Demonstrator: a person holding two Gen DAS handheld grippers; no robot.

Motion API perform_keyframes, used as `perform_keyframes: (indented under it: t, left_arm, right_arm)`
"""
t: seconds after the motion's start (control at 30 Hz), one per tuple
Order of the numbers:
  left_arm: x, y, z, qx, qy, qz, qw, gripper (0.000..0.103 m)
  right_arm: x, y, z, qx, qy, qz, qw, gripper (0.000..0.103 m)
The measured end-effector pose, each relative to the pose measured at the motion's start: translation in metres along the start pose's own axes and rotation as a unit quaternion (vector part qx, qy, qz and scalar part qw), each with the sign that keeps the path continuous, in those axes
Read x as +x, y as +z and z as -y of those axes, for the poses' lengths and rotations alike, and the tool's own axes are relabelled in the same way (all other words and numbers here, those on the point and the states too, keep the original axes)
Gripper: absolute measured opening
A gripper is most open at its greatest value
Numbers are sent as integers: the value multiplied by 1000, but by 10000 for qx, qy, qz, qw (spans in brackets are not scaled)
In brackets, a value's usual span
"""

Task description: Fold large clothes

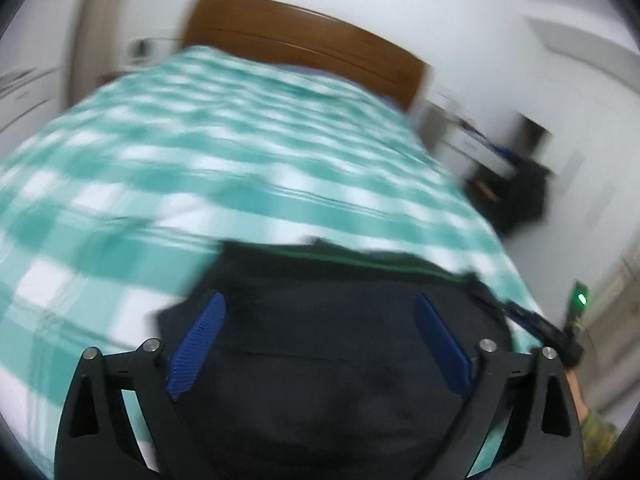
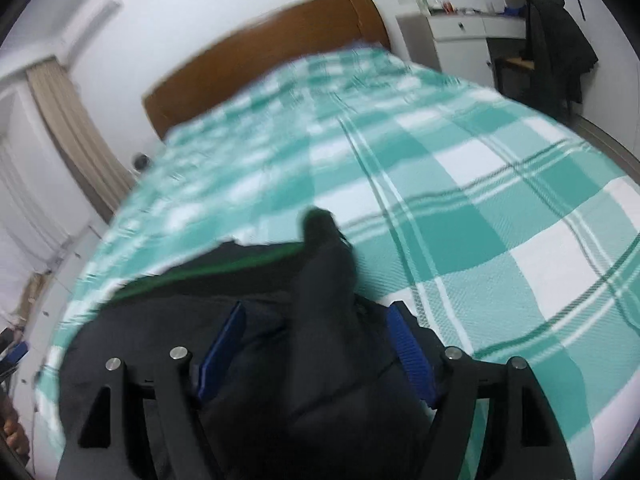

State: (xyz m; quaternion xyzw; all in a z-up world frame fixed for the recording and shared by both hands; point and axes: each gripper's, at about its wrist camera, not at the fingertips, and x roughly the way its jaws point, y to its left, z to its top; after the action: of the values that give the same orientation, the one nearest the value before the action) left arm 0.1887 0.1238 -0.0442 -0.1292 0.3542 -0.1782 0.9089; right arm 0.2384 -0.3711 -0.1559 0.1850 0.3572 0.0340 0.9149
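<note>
Left wrist view: your left tool (image 1: 320, 344) has its blue ribbed pads (image 1: 196, 346) spread wide, with the dark navy garment with a thin green trim line (image 1: 320, 380) lying between and under them. The pads are not pressed onto the cloth; whether they touch it is unclear. The garment sits at the near end of the bed with the teal-and-white checked cover (image 1: 200, 152). The frame is motion-blurred. Only this view shows your right tool from outside, at the right edge, with a green indicator light (image 1: 581, 299). The brown wooden headboard (image 1: 304, 44) is at the far end.

Right wrist view: your right tool (image 2: 316, 354) is also wide open, and a bunched ridge of the same dark garment (image 2: 324, 320) rises between its pads (image 2: 222, 350). No clamping is visible. This view alone shows the white drawer unit (image 2: 464, 32) and a dark coat hung over a chair (image 2: 560, 48) beyond the bed (image 2: 480, 184), and the beige curtain (image 2: 76, 128) on the left.
</note>
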Motion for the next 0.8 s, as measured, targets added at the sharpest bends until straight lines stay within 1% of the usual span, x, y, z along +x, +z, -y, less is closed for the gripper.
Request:
perform_keyframes:
  t: [0.07, 0.1, 0.13, 0.2, 0.23, 0.27, 0.3, 0.33, 0.37, 0.4, 0.43, 0.5, 0.57, 0.7, 0.8]
  left_arm:
    - [23, 2, 29, 203, -337, -226, 9990, 96]
    - [41, 3, 44, 279, -422, -344, 9981, 96]
    - [53, 4, 50, 312, -413, -405, 9978, 96]
    - [89, 4, 62, 343, -221, -538, 9977, 96]
    - [107, 6, 64, 345, -81, -632, 9974, 96]
    - [130, 6, 63, 292, 139, -758, 9966, 96]
    - [144, 4, 62, 221, 235, -867, 9957, 96]
    - [164, -1, 56, 114, 318, -1102, 9933, 96]
    - [176, -7, 51, 87, 391, -1285, 9909, 96]
    - [189, -16, 49, 154, 503, -1414, 9885, 97]
    - [194, -23, 52, 313, 570, -1330, 9890, 100]
    - [196, -32, 57, 479, 679, -1214, 9891, 101]
    - [198, -38, 57, 582, 761, -1151, 9887, 102]
    - [203, -44, 52, 591, 701, -1024, 9905, 102]
    - [211, -42, 47, 583, 664, -968, 9914, 102]
  right_arm:
    - [-20, -12, -10, -89, 219, 60, 9997, 75]
    - [-25, -17, -14, -139, 288, 55, 9995, 75]
    - [-31, -25, -18, -211, 356, 36, 9991, 75]
    - [-40, -41, -22, -368, 401, -30, 9985, 75]
    - [-42, -48, -22, -429, 405, -66, 9982, 75]
    - [-42, -54, -21, -492, 392, -122, 9979, 75]
    - [-40, -59, -20, -526, 359, -169, 9978, 75]
    - [-38, -64, -17, -544, 323, -226, 9977, 75]
    - [-33, -70, -11, -520, 305, -302, 9977, 75]
    - [-30, -73, -7, -480, 329, -337, 9977, 75]
    - [-25, -78, -2, -412, 432, -346, 9976, 75]
    - [-19, -84, 6, -308, 611, -303, 9972, 75]
    - [-14, -89, 9, -295, 664, -265, 9970, 75]
    - [-9, -98, 9, -376, 635, -136, 9972, 75]
    - [-7, -101, 7, -467, 562, -76, 9973, 75]
